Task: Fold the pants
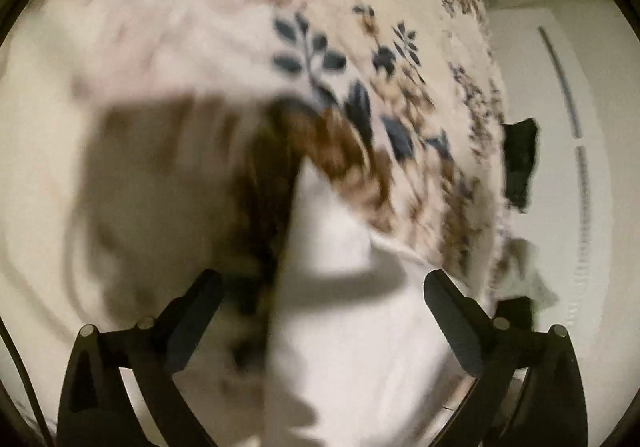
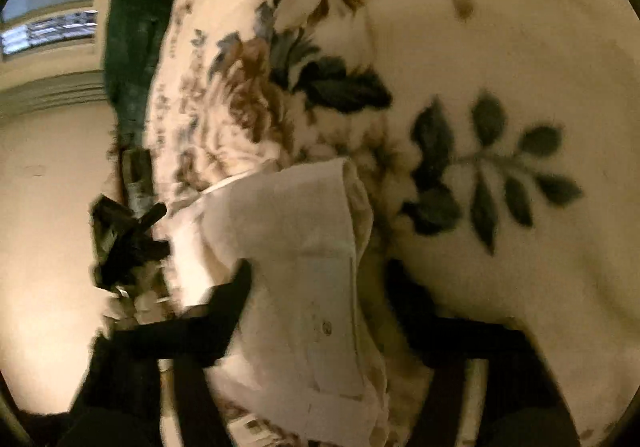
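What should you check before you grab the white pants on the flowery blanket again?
1. Left hand-held gripper open: ok, its fingers stand wide apart.
2. Right hand-held gripper open: ok.
3. White pants between the right fingers: ok, cloth lies there, not pinched.
4. Pants in front of the left hand-held gripper: ok, white cloth runs between its fingers.
5. Pants lying flat on the flowery blanket: cannot tell, too blurry.
6. Dark clothes at the blanket's edge, clear of the pants: ok.
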Demonstrator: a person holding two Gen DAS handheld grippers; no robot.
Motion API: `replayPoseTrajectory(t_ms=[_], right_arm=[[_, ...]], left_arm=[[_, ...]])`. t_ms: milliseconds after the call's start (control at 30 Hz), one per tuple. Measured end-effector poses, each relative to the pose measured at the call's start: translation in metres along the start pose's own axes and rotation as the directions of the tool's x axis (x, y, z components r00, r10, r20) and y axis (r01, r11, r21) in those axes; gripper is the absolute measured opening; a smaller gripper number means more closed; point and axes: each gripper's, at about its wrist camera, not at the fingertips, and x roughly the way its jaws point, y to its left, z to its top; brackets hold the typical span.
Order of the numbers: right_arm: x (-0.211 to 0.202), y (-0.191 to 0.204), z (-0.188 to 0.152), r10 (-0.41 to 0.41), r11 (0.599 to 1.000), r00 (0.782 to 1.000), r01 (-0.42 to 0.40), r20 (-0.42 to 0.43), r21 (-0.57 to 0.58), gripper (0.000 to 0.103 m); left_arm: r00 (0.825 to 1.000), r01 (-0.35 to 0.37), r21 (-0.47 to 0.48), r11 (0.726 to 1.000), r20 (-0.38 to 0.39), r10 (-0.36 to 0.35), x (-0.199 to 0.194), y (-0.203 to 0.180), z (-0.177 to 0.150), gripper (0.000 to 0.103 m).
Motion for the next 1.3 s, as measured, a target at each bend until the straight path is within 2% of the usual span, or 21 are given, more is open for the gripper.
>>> replayPoseTrajectory(t_ms=[67,100,167,200,267,300,400,467,500,533,567,600,633,700,800,900,1000,1167,1300], right_arm=[[0.014,-0.007,0.000,0.006,1.000,0.999,-0.006,-0.050,0.000,0.076],[0.018,-0.008,0.001,0.014,1.000,0.998,-0.015,-0.063,-0.010,0.078],[0.027,-0.003,0.004,0.049,0.998,0.995,-0.052,-0.082,-0.028,0.086],[0.031,-0.001,0.004,0.074,0.996,0.993,-0.078,-0.096,-0.035,0.087],[0.047,0.012,0.003,0.155,0.984,0.971,-0.169,-0.181,-0.059,0.087],[0.053,0.018,0.002,0.158,0.981,0.967,-0.176,-0.200,-0.075,0.087],[0.075,0.026,0.002,0.090,0.983,0.964,-0.127,-0.250,-0.133,0.087],[0.084,0.024,0.006,0.115,0.984,0.962,-0.145,-0.248,-0.108,0.087],[0.082,0.024,0.006,0.130,0.982,0.962,-0.158,-0.241,-0.100,0.087],[0.084,0.029,0.006,0.124,0.982,0.964,-0.154,-0.234,-0.113,0.085],[0.087,0.035,0.004,0.093,0.982,0.969,-0.127,-0.227,-0.139,0.077],[0.088,0.041,0.002,0.066,0.981,0.973,-0.103,-0.219,-0.161,0.062],[0.086,0.044,-0.001,0.054,0.982,0.978,-0.089,-0.203,-0.167,0.057],[0.080,0.048,-0.006,0.050,0.983,0.984,-0.078,-0.170,-0.166,0.042],[0.067,0.064,-0.018,0.026,0.978,0.991,-0.053,-0.135,-0.203,0.038],[0.056,0.080,-0.026,0.032,0.977,0.993,-0.056,-0.117,-0.206,0.037],[0.047,0.113,-0.033,0.046,0.975,0.992,-0.069,-0.115,-0.211,0.037],[0.046,0.196,-0.042,0.032,0.969,0.993,-0.060,-0.118,-0.240,0.037],[0.057,0.276,-0.047,0.029,0.955,0.993,-0.062,-0.118,-0.288,0.037]], left_arm=[[0.999,0.026,-0.020,0.999,-0.036,-0.027,0.007,0.007,-0.019,0.103],[0.995,0.047,-0.028,0.999,-0.084,-0.049,0.017,0.011,-0.030,0.103],[0.986,0.095,-0.053,0.994,-0.130,-0.101,0.030,0.013,-0.046,0.103],[0.981,0.124,-0.061,0.990,-0.141,-0.132,0.035,0.011,-0.053,0.103],[0.974,0.163,-0.086,0.983,-0.146,-0.174,0.040,0.009,-0.060,0.103],[0.975,0.152,-0.081,0.985,-0.154,-0.163,0.045,0.008,-0.062,0.103],[0.975,0.124,-0.042,0.991,-0.182,-0.130,0.058,0.004,-0.060,0.102],[0.976,0.129,-0.019,0.991,-0.176,-0.130,0.057,-0.003,-0.057,0.099],[0.979,0.118,0.003,0.993,-0.169,-0.116,0.055,-0.009,-0.056,0.089],[0.982,0.102,0.032,0.994,-0.163,-0.096,0.052,-0.015,-0.056,0.073],[0.985,0.094,0.054,0.994,-0.152,-0.085,0.047,-0.018,-0.056,0.066],[0.986,0.087,0.073,0.994,-0.146,-0.076,0.041,-0.020,-0.057,0.053],[0.987,0.092,0.080,0.993,-0.141,-0.080,0.038,-0.021,-0.059,0.045],[0.986,0.108,0.082,0.991,-0.136,-0.096,0.030,-0.024,-0.061,0.042],[0.989,0.095,0.108,0.990,-0.127,-0.081,0.019,-0.039,-0.063,0.040],[0.991,0.091,0.114,0.989,-0.110,-0.079,-0.002,-0.051,-0.060,0.040],[0.993,0.086,0.124,0.989,-0.090,-0.075,-0.034,-0.060,-0.055,0.040],[0.995,0.082,0.115,0.990,-0.058,-0.076,-0.110,-0.063,-0.035,0.040],[0.996,0.085,0.117,0.989,-0.020,-0.083,-0.178,-0.053,-0.001,0.040]])
